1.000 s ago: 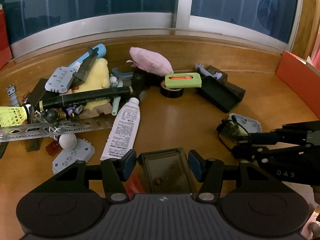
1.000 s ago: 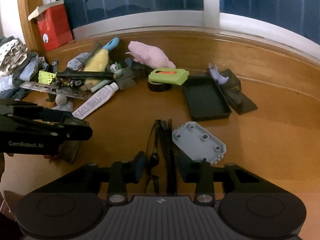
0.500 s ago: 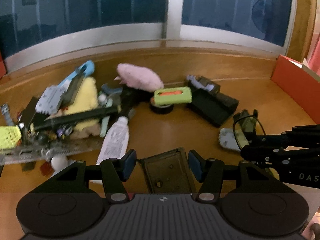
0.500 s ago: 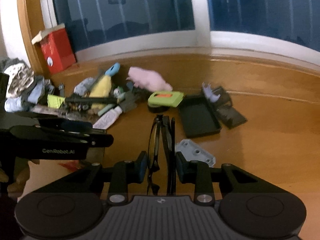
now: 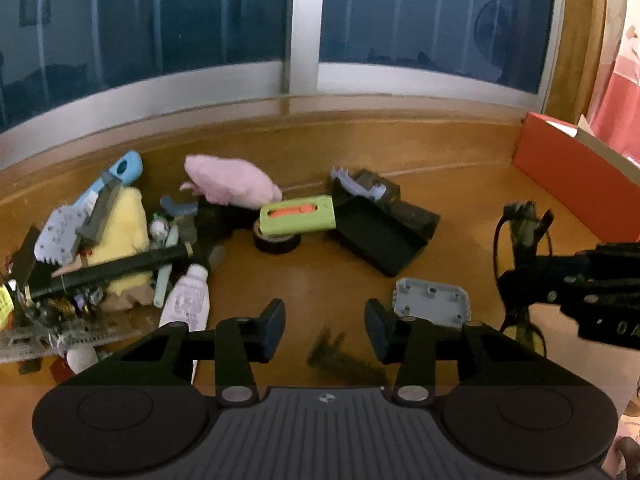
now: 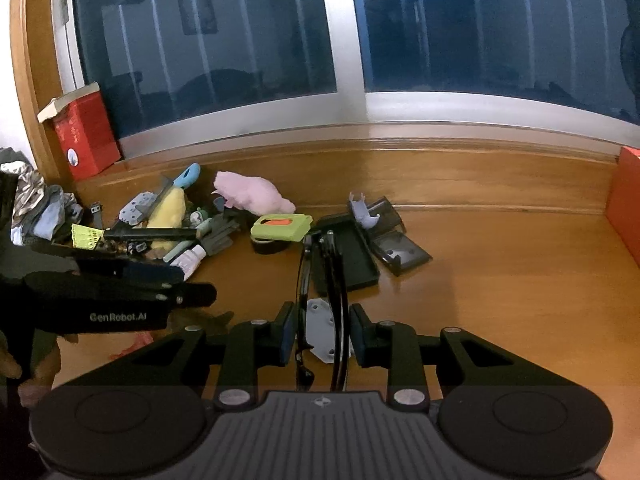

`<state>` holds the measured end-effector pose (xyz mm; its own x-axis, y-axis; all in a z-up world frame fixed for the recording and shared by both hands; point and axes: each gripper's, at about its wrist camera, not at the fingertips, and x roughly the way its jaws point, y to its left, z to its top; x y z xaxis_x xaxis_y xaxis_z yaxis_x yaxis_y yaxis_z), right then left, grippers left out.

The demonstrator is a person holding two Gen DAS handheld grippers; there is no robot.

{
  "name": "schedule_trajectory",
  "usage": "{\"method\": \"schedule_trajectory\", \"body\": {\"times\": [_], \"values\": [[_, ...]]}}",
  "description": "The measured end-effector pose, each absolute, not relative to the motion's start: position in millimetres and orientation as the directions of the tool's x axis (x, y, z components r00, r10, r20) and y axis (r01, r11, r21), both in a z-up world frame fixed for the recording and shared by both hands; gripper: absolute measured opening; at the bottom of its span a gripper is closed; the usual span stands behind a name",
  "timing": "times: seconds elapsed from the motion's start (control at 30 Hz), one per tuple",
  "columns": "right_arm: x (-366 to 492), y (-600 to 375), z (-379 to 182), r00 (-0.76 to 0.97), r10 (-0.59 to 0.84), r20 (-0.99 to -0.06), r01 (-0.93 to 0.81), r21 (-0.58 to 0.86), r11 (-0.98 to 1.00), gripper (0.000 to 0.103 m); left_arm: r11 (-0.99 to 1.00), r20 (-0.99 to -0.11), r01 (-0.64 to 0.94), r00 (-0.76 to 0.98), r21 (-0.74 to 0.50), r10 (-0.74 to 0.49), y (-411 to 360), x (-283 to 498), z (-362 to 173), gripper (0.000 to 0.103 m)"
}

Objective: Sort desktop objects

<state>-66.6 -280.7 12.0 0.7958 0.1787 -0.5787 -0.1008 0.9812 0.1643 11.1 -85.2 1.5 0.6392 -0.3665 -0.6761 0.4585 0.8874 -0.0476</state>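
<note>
Dark window panes run behind a wooden table (image 5: 320, 280) strewn with clutter; the right gripper (image 6: 320, 336) has its jaws closed on folded glasses (image 6: 320, 280), held up off the table above a grey plate (image 6: 320, 328); the left gripper (image 5: 325, 328) hangs with jaws wide apart and nothing between them; a black tray (image 6: 352, 256) lies just beyond the glasses; a green case (image 5: 298, 216) rests on a tape roll (image 5: 276, 242); a pink plush (image 5: 232, 184) and a white tube (image 5: 188, 300) sit to the left.
</note>
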Motion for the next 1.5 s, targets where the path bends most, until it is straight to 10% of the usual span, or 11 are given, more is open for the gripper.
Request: {"method": "schedule_trajectory", "body": {"times": [0.27, 0.63, 0.83, 1.0, 1.4, 1.5], "values": [[-71, -279, 9, 0.792, 0.185, -0.582, -0.102, 0.172, 0.980, 0.030, 0.857, -0.711, 0.513, 0.582, -0.053, -0.393, -76, 2, -13, 0.076], [-72, -273, 6, 0.780, 0.186, -0.597, -0.105, 0.168, 0.980, 0.030, 0.805, -0.735, 0.591, 0.519, -0.060, -0.436, -93, 2, -35, 0.076], [-74, -275, 5, 0.779, 0.180, -0.601, -0.095, 0.170, 0.981, 0.031, 0.762, -0.723, 0.648, 0.529, 0.005, -0.445, -111, 6, -41, 0.065], [-75, -278, 4, 0.781, 0.175, -0.600, -0.086, 0.174, 0.981, 0.031, 0.744, -0.716, 0.668, 0.511, -0.016, -0.475, -116, 8, -37, 0.014], [-72, -283, 4, 0.789, 0.168, -0.591, -0.075, 0.179, 0.981, 0.031, 0.768, -0.652, 0.637, 0.556, -0.064, -0.515, -97, 2, -11, 0.012], [-70, -282, 4, 0.787, 0.170, -0.592, -0.079, 0.177, 0.981, 0.031, 0.811, -0.676, 0.583, 0.583, -0.037, -0.450, -94, -2, -12, 0.032]]}}
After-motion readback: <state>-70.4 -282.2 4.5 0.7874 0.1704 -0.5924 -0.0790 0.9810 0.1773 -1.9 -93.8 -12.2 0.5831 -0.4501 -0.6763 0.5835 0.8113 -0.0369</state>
